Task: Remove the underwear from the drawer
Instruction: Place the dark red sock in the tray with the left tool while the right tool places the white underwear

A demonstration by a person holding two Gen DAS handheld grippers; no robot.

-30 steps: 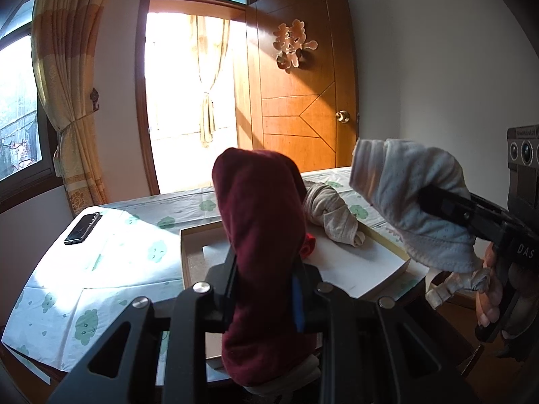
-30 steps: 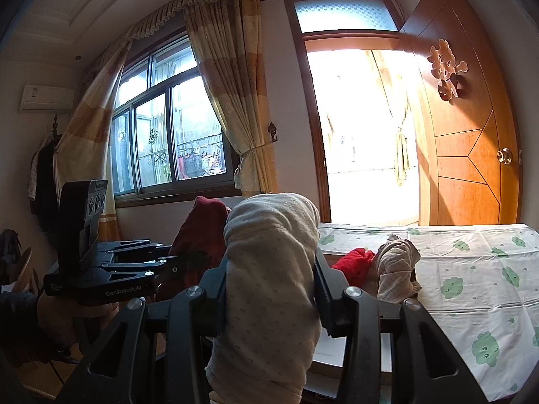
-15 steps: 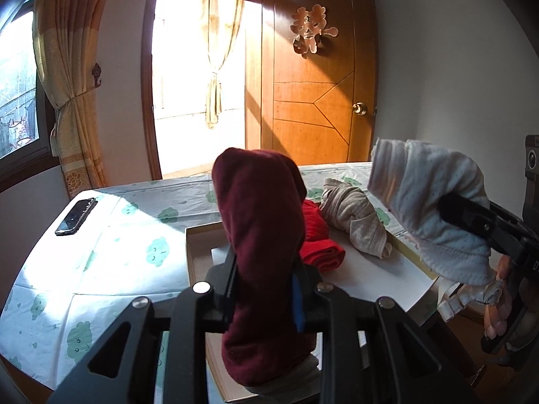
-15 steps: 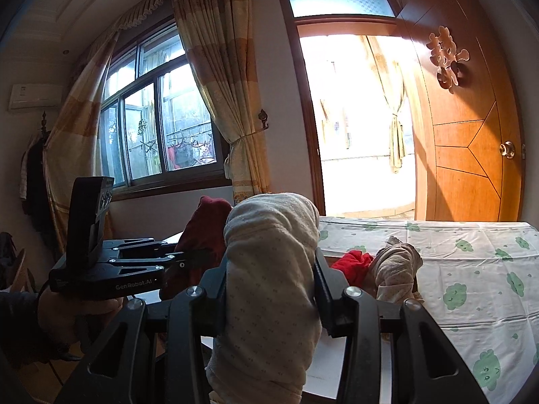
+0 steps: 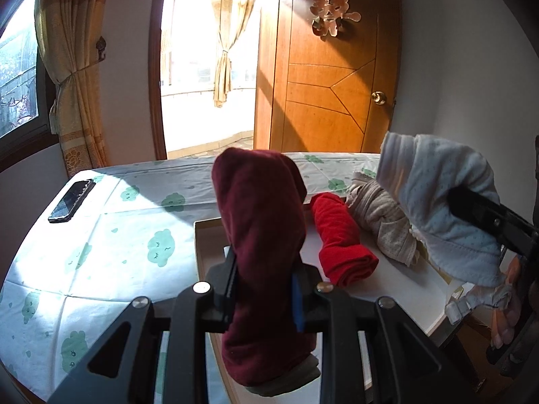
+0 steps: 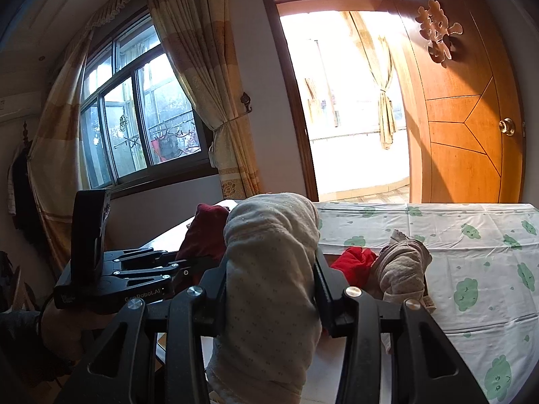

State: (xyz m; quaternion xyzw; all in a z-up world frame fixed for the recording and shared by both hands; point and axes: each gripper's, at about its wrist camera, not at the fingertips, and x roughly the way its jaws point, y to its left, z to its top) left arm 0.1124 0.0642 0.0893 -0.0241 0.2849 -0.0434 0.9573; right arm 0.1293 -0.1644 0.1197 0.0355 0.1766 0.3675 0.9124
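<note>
1. Your left gripper [image 5: 264,298] clenches the maroon roll [image 5: 261,235]; right gripper [image 6: 269,298] clenches the dotted roll [image 6: 271,269]
2. Red roll [image 5: 340,240] lies in the drawer [image 5: 209,252], lengthwise away from you, nearer your left

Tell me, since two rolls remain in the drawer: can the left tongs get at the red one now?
Probably not yet. The left tongs are shut on the maroon underwear, so they are full, though the red roll lies uncovered just beyond.

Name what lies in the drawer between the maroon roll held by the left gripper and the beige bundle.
A rolled red garment lies there, between the maroon roll in the left gripper and the beige bundle. The left wrist view shows it best.
</note>
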